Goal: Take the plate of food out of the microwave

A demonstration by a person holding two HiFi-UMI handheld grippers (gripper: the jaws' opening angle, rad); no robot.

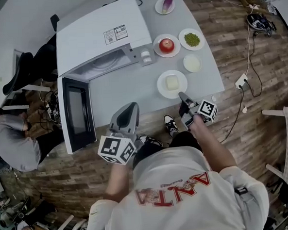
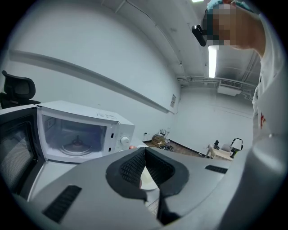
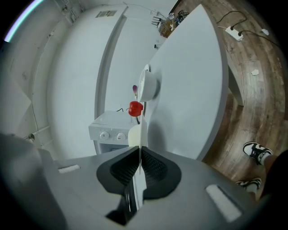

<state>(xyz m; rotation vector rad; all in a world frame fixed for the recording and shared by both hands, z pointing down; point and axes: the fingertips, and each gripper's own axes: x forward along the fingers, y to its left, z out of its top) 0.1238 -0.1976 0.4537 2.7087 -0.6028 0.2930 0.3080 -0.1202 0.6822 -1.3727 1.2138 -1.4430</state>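
Right gripper (image 3: pixel 140 150): jaws clamped on rim of plate (image 1: pixel 162 87)
Plate: on table (image 1: pixel 123 91), bearing pale food block (image 1: pixel 172 82)
Left gripper (image 2: pixel 145 151): jaws together, empty
Microwave (image 1: pixel 105 34): door open

— Any print to read here?
— "ANTA" in red, upside down, on the person's white shirt (image 1: pixel 174 189). The sticker (image 1: pixel 115 34) atop the microwave (image 1: pixel 91 47) is too small to read
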